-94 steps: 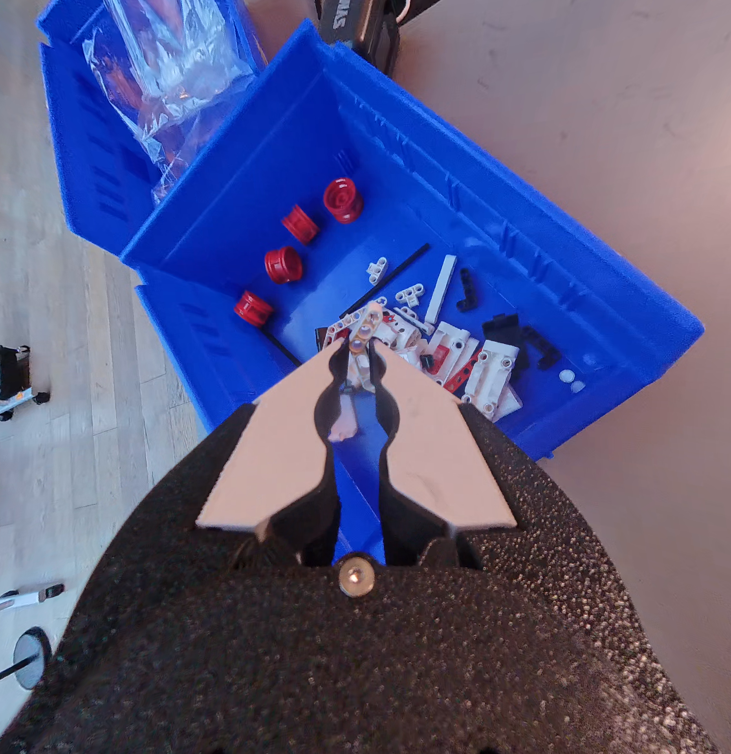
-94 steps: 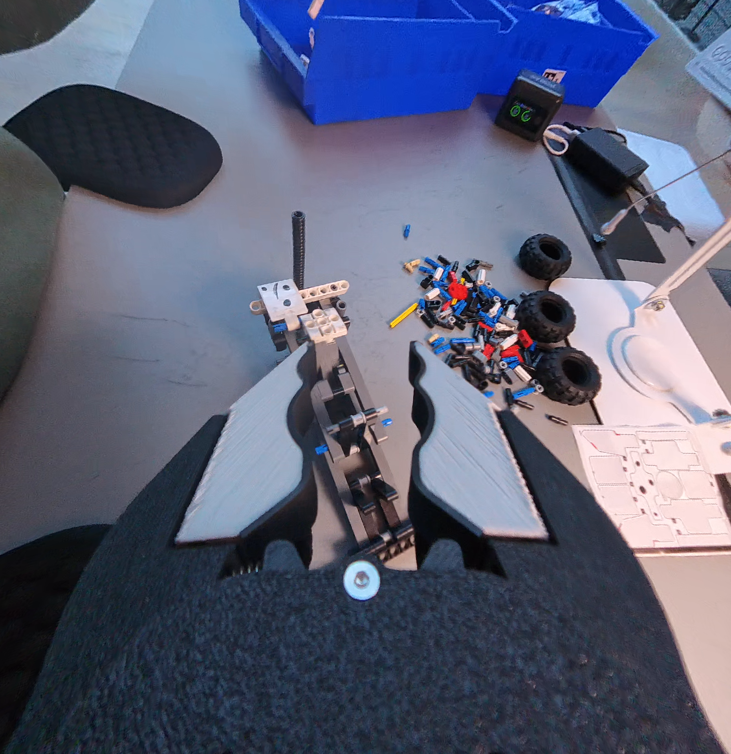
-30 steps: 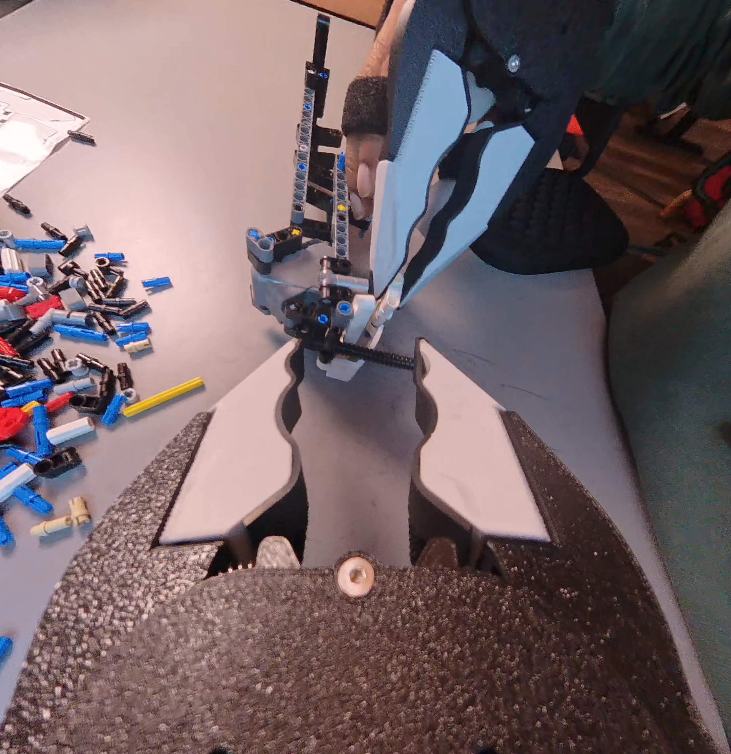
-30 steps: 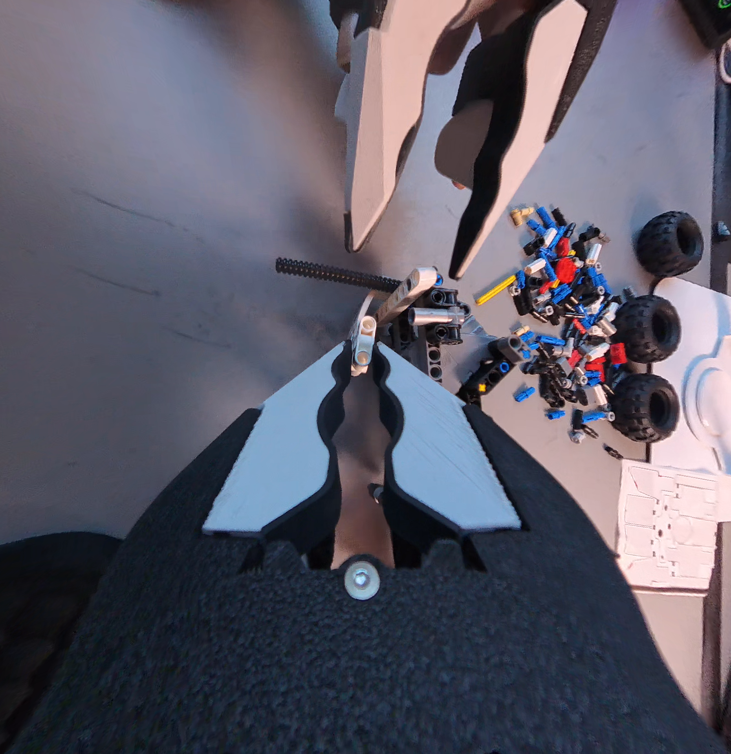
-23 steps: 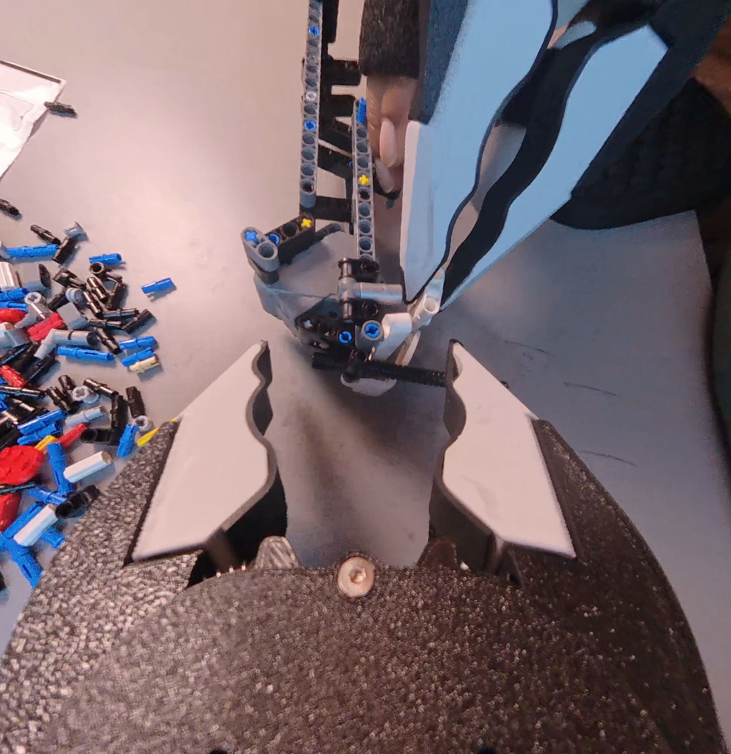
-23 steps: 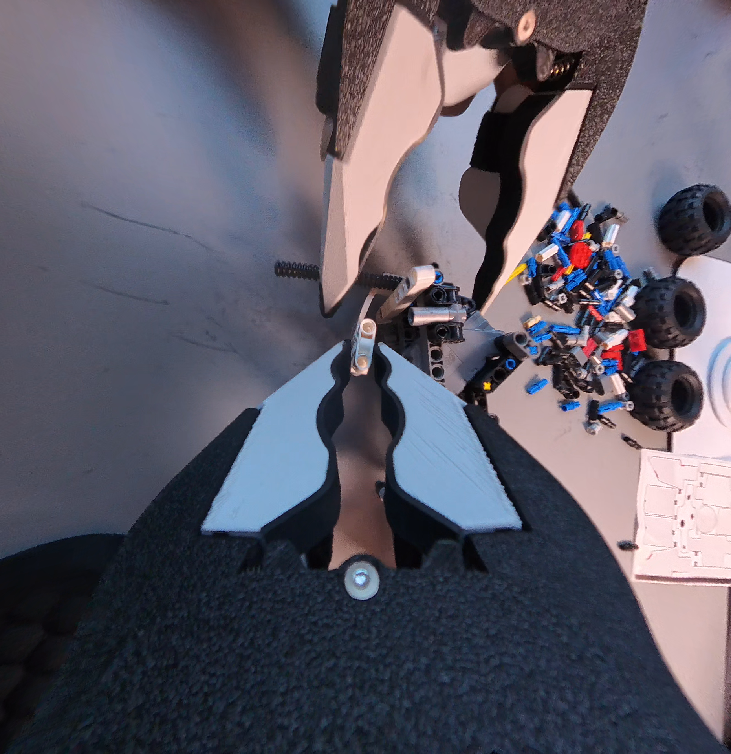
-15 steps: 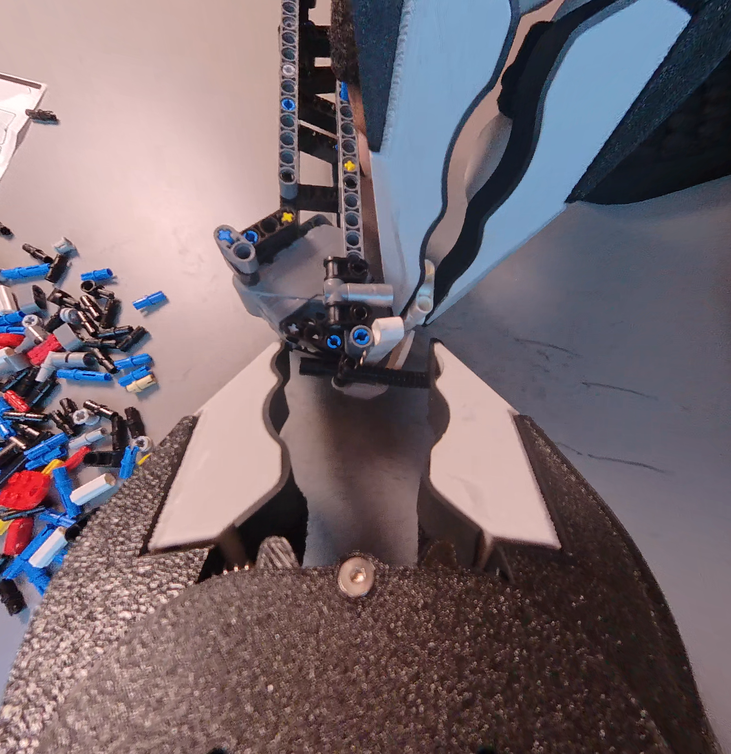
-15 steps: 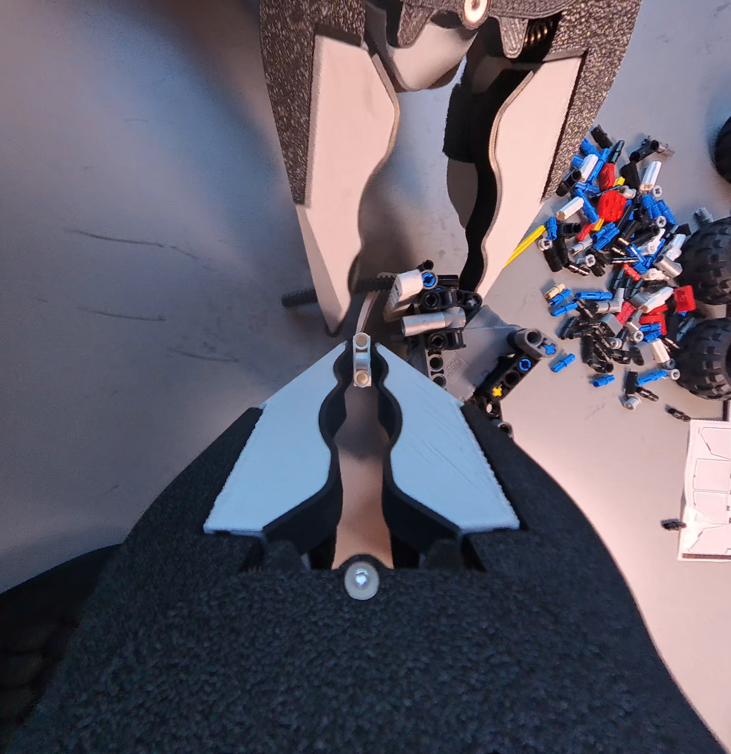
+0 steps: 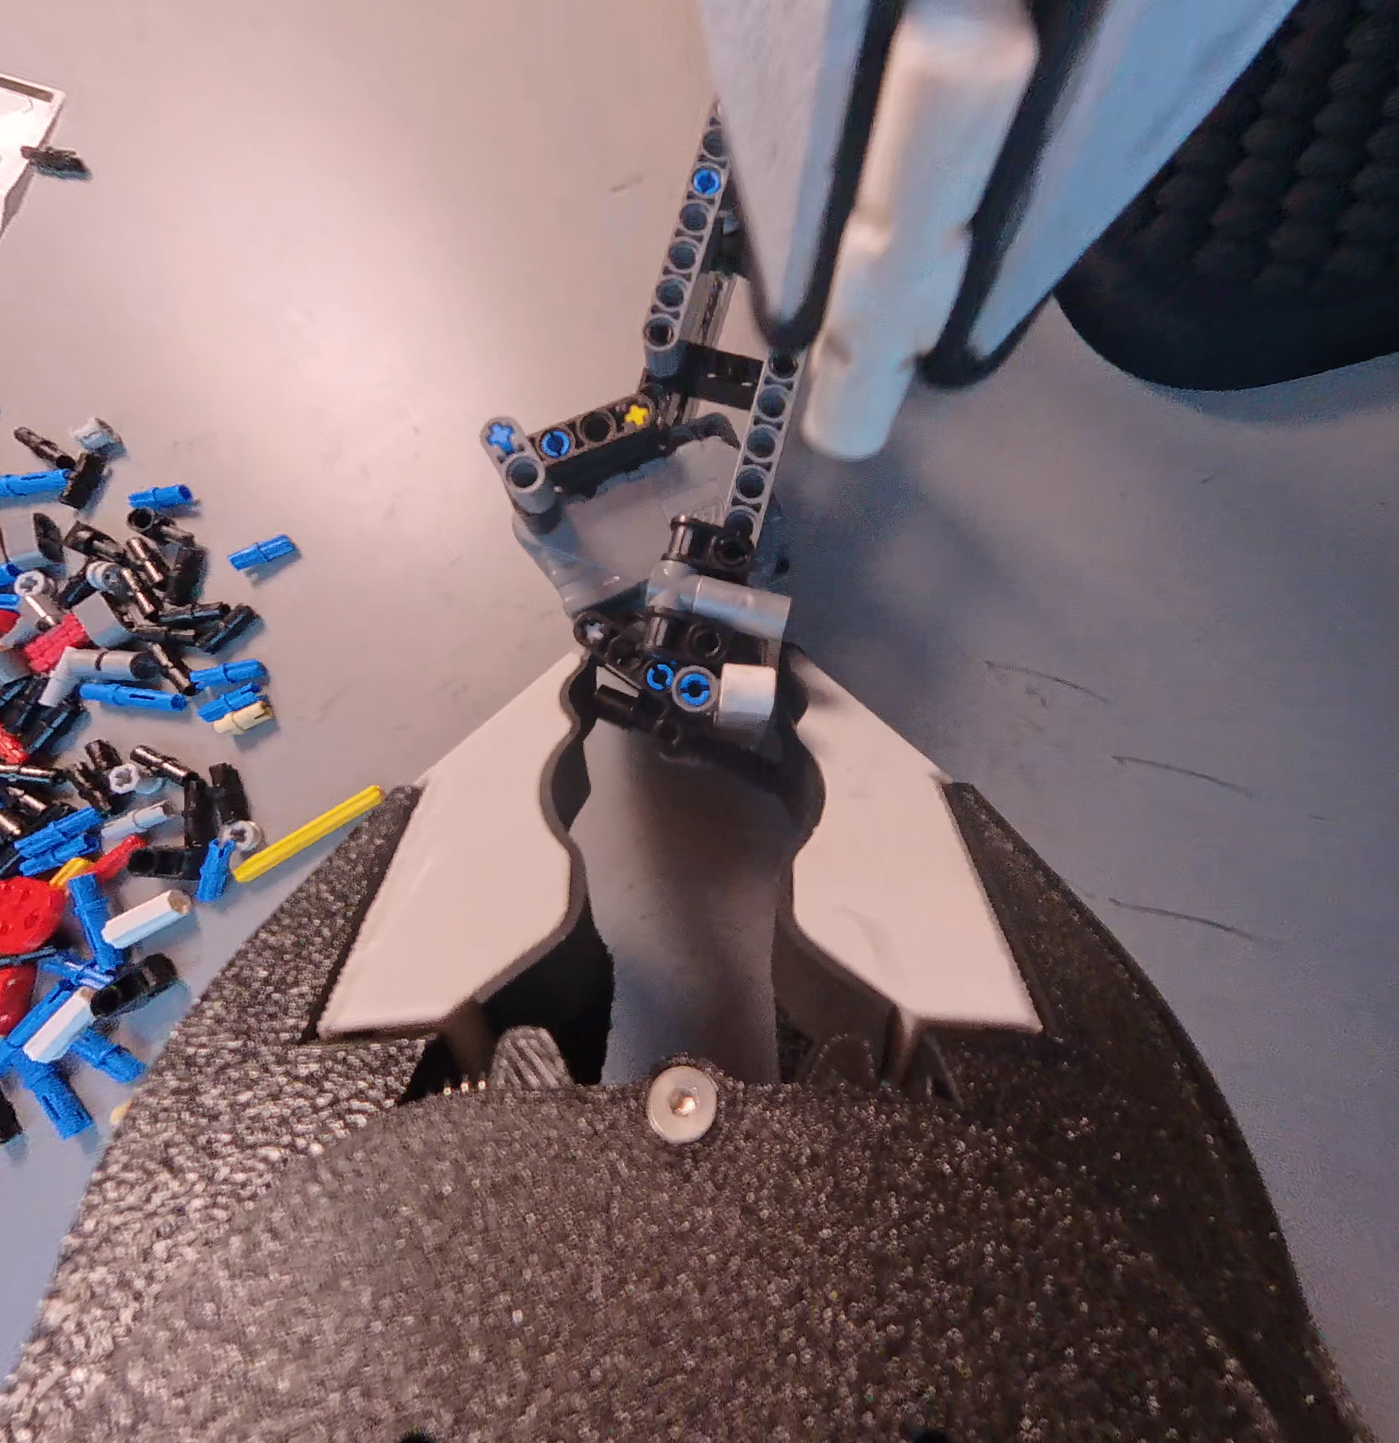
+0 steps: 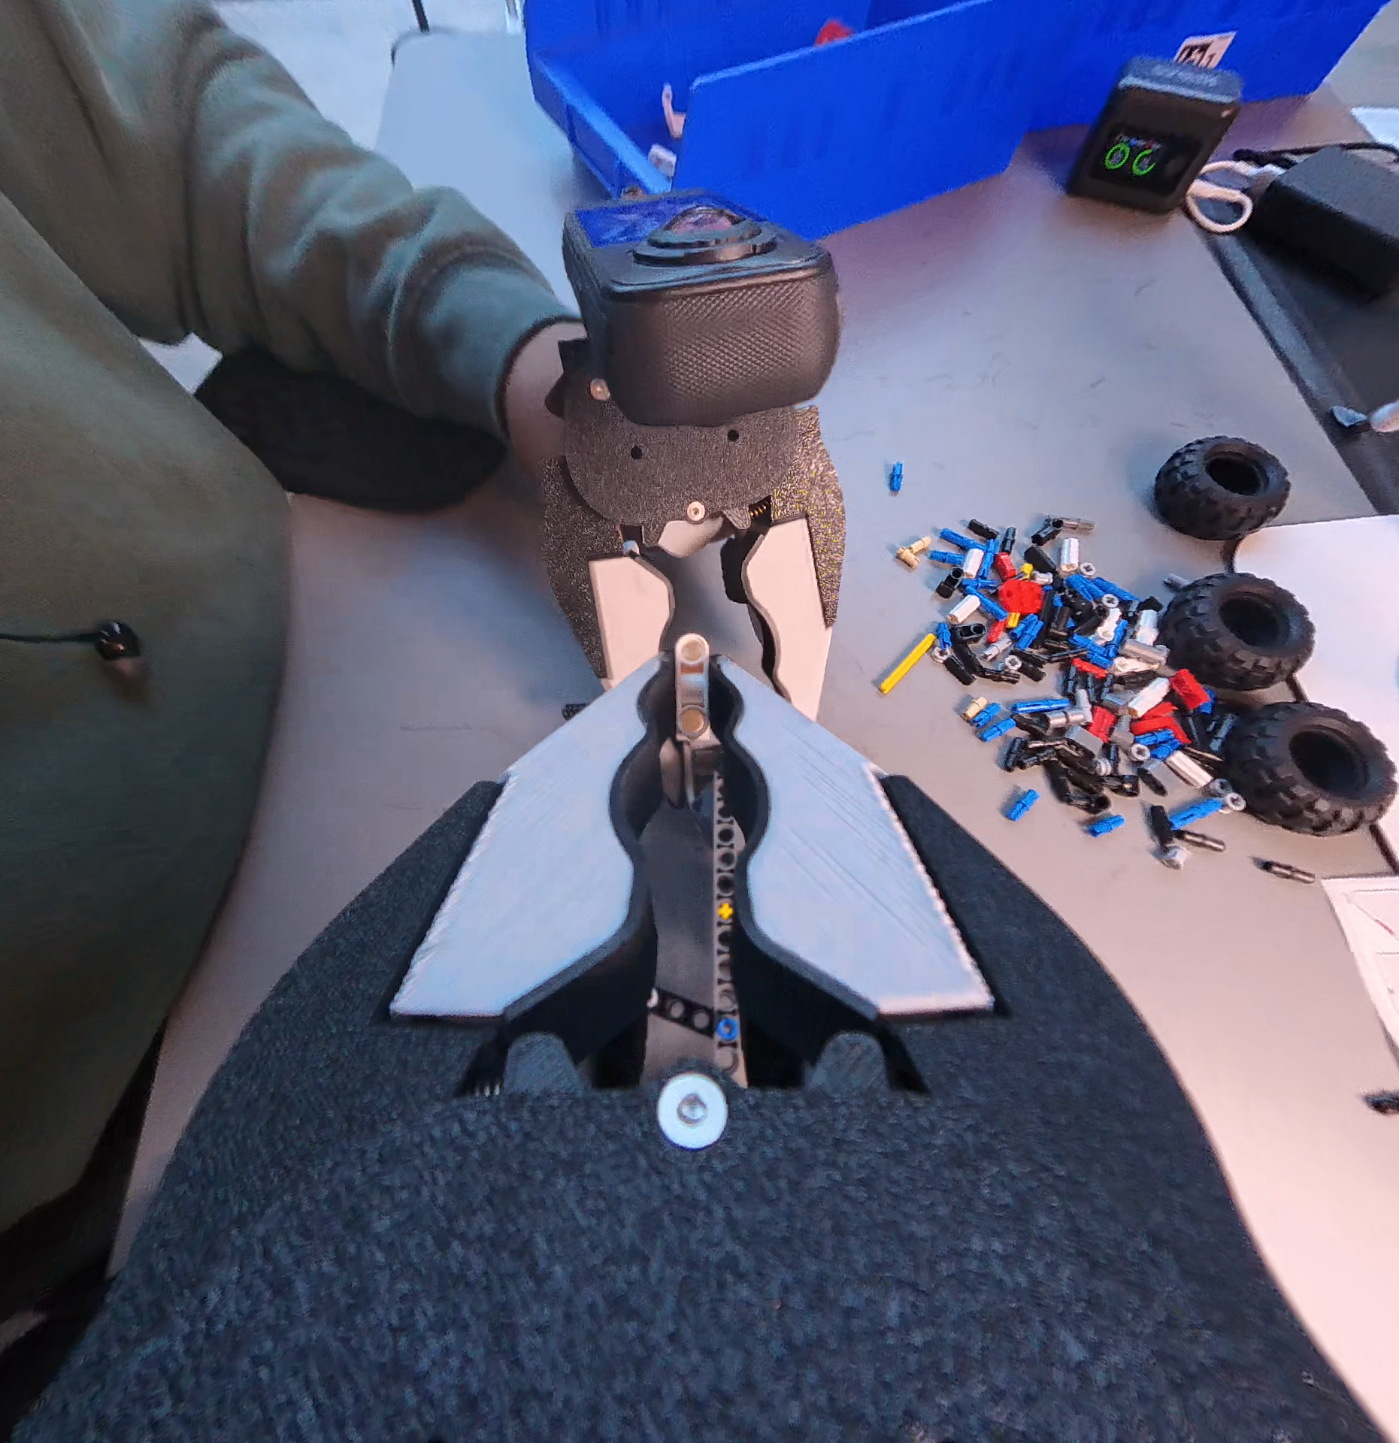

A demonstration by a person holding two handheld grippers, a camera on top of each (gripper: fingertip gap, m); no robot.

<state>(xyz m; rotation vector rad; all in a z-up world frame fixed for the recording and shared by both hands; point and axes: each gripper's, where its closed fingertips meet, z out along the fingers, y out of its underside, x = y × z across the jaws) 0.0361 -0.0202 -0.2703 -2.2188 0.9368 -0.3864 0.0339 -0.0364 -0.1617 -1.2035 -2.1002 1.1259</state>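
Observation:
A grey and black brick frame [image 9: 712, 617] with long holed beams lies on the grey table [image 9: 368, 234]. My left gripper [image 9: 688, 671] is closed around the frame's near end, its tips against the black and grey pieces there. My right gripper [image 10: 690, 671] is shut on a small white holed beam [image 10: 690, 687] and holds it just above the frame, right in front of the left gripper's fingers [image 10: 790, 617]. In the left wrist view the right gripper [image 9: 876, 343] and its white beam [image 9: 860, 328] show blurred, above the frame's far beams. Part of the frame [image 10: 719, 898] shows under the right gripper.
A pile of small blue, black and red pins [image 10: 1071, 664] with a yellow axle [image 9: 305, 835] lies beside three black tyres [image 10: 1235, 632]. Blue bins [image 10: 836, 101] and a small black device [image 10: 1149, 133] stand at the back. A person's green sleeve [image 10: 212, 234] is on the left. My right fingertips sit around 11 cm from my left ones.
The left gripper came from the blue bin to the frame and narrowed onto its near end. The white beam is now in the right gripper, which has tilted up over the frame.

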